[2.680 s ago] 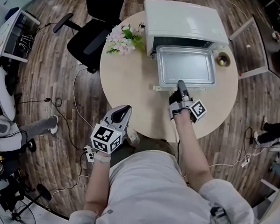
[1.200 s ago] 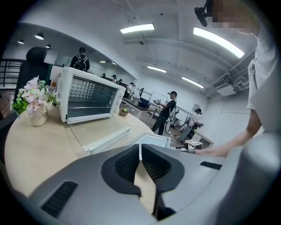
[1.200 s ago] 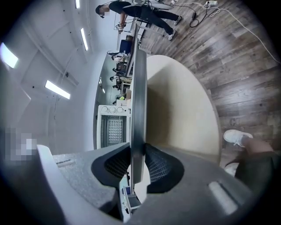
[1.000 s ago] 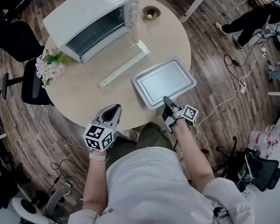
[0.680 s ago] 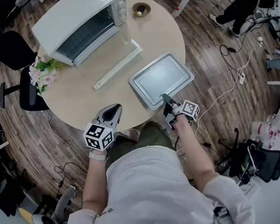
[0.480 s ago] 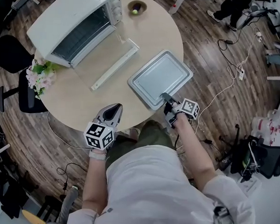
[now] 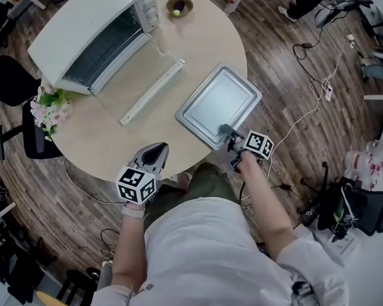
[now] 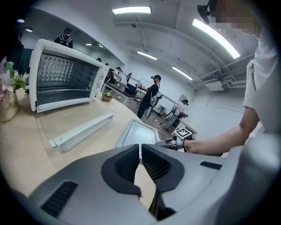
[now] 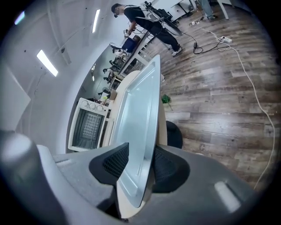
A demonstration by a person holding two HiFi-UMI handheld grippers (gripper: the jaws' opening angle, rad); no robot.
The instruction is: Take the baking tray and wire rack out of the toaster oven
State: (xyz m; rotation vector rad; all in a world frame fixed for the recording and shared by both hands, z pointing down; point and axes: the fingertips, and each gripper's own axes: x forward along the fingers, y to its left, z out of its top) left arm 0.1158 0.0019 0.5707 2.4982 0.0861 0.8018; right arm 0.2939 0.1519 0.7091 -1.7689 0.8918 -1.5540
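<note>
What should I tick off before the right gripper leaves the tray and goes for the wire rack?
1. Baking tray lies flat on the table: ok.
2. Right gripper letting go: ok, jaws have just been opening, tray rim between them.
3. Oven door down: ok.
4. Wire rack inside the toaster oven: ok.
5. Left gripper free: ok, jaws together, empty.
</note>
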